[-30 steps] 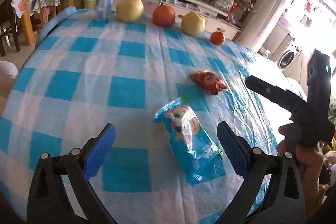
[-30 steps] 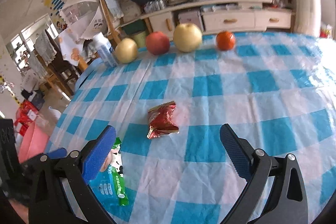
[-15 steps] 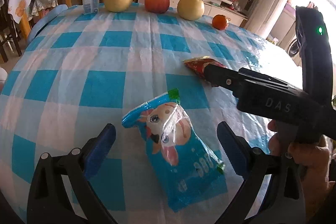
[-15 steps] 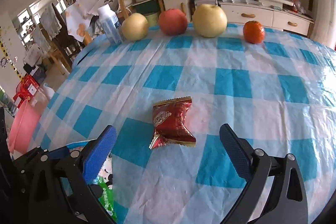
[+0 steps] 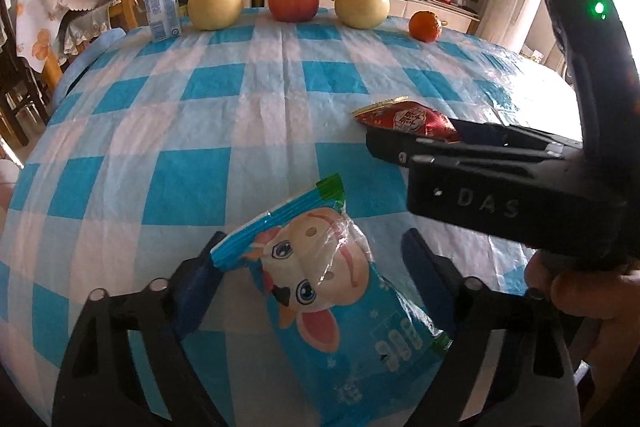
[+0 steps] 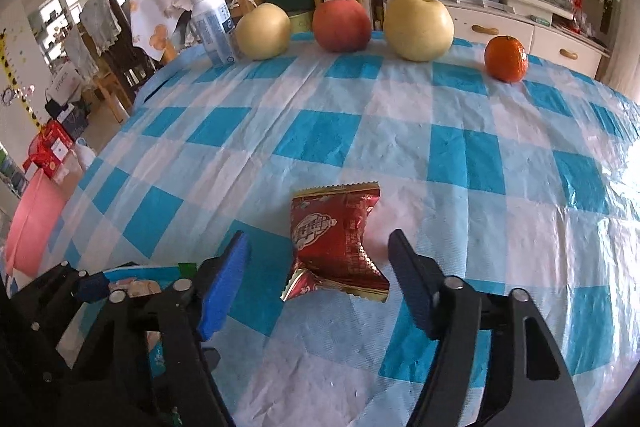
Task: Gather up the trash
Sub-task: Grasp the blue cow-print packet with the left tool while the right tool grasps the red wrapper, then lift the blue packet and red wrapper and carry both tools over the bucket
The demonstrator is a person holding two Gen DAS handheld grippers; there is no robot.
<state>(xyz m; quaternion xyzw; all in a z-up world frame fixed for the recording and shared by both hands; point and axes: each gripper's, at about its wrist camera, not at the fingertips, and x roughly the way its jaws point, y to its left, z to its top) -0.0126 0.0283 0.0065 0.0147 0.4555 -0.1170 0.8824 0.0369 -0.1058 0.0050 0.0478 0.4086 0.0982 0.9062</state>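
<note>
Both jaw pairs are seen parted, nothing clamped. Left gripper (image 5: pixel 316 279) is set astride the blue cow-print wrapper (image 5: pixel 336 303): left blue pad touches or overlaps the wrapper's far-left corner, right pad stands just beside its right edge. Wrapper's long axis runs from near-right to far-left, green-tabbed end (image 5: pixel 330 187) pointing away across the table, clear torn film lifted at the middle. Right gripper (image 6: pixel 320 279) is set astride the red foil wrapper (image 6: pixel 336 243); a gap is visible on each side, no pad contact. Red wrapper's long axis runs roughly along the fingers, crimped gold edge at the far end, pinched twisted end nearest the camera. Both wrappers lie flat on the blue-and-white checked tablecloth (image 6: pixel 460 155), near each other. Along the far table edge are lined a white bottle (image 6: pixel 212 27), pear (image 6: pixel 262 31), red apple (image 6: pixel 341 25), second pear (image 6: pixel 418 27), tangerine (image 6: pixel 505 59). Pink basin (image 6: pixel 30 223) is seen beyond the table's left edge; contents cannot be told
</note>
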